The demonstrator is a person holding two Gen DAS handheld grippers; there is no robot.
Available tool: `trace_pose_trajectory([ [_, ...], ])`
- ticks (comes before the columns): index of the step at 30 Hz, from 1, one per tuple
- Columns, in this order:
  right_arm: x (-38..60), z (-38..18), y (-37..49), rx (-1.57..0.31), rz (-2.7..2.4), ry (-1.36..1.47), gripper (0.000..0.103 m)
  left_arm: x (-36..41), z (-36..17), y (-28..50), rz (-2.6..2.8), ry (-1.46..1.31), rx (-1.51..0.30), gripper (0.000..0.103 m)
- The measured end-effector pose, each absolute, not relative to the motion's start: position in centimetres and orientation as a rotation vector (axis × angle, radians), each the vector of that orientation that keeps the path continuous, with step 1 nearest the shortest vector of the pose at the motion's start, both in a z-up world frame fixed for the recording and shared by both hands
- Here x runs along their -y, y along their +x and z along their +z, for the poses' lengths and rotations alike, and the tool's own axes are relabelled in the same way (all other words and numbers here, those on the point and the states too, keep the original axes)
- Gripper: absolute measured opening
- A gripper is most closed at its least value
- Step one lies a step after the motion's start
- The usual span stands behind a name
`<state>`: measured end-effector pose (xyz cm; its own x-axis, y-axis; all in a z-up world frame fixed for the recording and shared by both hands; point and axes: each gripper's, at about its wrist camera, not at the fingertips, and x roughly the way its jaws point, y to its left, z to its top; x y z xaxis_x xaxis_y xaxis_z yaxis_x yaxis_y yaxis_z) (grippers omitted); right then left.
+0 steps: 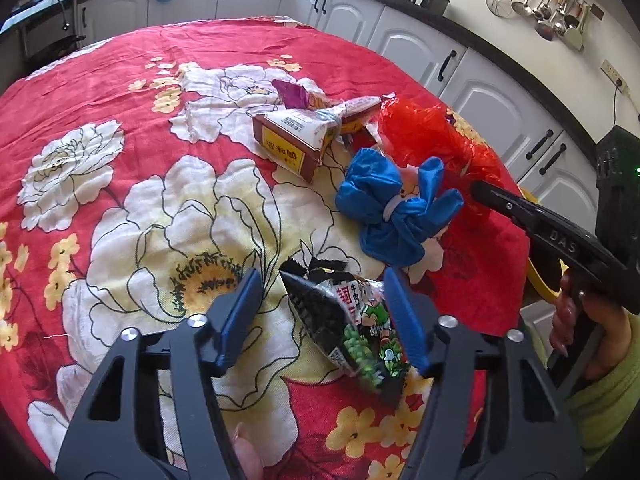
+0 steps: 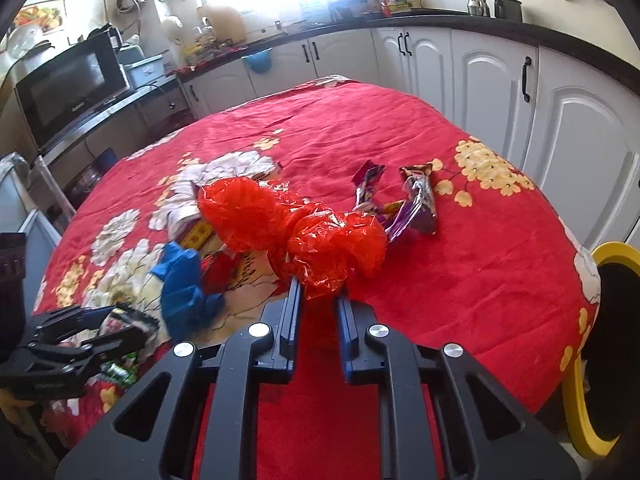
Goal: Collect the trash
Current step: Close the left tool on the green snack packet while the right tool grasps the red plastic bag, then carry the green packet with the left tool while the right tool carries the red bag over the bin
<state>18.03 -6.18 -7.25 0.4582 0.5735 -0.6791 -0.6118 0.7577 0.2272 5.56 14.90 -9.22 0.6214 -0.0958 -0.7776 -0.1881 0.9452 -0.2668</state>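
My left gripper (image 1: 320, 284) is open, its blue pads either side of a black and green snack packet (image 1: 356, 320) lying on the red flowered tablecloth (image 1: 120, 80). My right gripper (image 2: 318, 290) is shut on a crumpled red plastic bag (image 2: 296, 228), which also shows in the left wrist view (image 1: 424, 132). A crumpled blue glove (image 1: 384, 208) lies between the two, and shows in the right wrist view (image 2: 184, 284). A brown and white carton (image 1: 296, 136) lies behind it. Purple wrappers (image 2: 416, 200) lie beyond the red bag.
A yellow-rimmed bin (image 2: 608, 344) stands at the table's right edge. White kitchen cabinets (image 2: 480, 72) run behind the table. A microwave (image 2: 72, 84) sits on the counter at the left.
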Motion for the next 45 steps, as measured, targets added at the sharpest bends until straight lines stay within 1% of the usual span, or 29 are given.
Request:
trace_pose_trajectory([
  [2,6.4,-7.2,17.6,-0.816,0.735,-0.050,0.015,-14.8,-9.3,5.6,0.050,-0.338,-0.909,0.042],
  [3,6.5,-7.1,17.4,-0.814,0.735,-0.050,0.015,-14.7,-9.4,5.6,0.048,-0.337,-0.913,0.039],
  [5,6.7,-7.0,17.1,-0.807,0.730,-0.055,0.014,-14.7,-9.5,5.6,0.045,-0.334,-0.918,0.030],
  [8,7.1,-6.7,16.6,-0.796,0.719,-0.060,0.014,-14.6,-9.4,5.6,0.039,-0.318,-0.921,0.024],
  [11,7.5,-6.5,16.4,-0.790,0.712,-0.058,0.014,-14.5,-9.2,5.5,0.036,-0.316,-0.920,0.020],
  [22,9.7,-5.3,15.9,-0.760,0.692,-0.017,0.014,-14.1,-7.2,4.8,0.034,-0.298,-0.864,0.016],
  [35,12.8,-4.0,15.4,-0.730,0.662,0.033,0.014,-11.5,-3.9,5.8,-0.005,-0.253,-0.780,0.015],
  [45,15.7,-3.0,15.5,-0.701,0.613,0.082,0.014,-7.6,-1.3,7.7,-0.077,-0.213,-0.722,0.015],
])
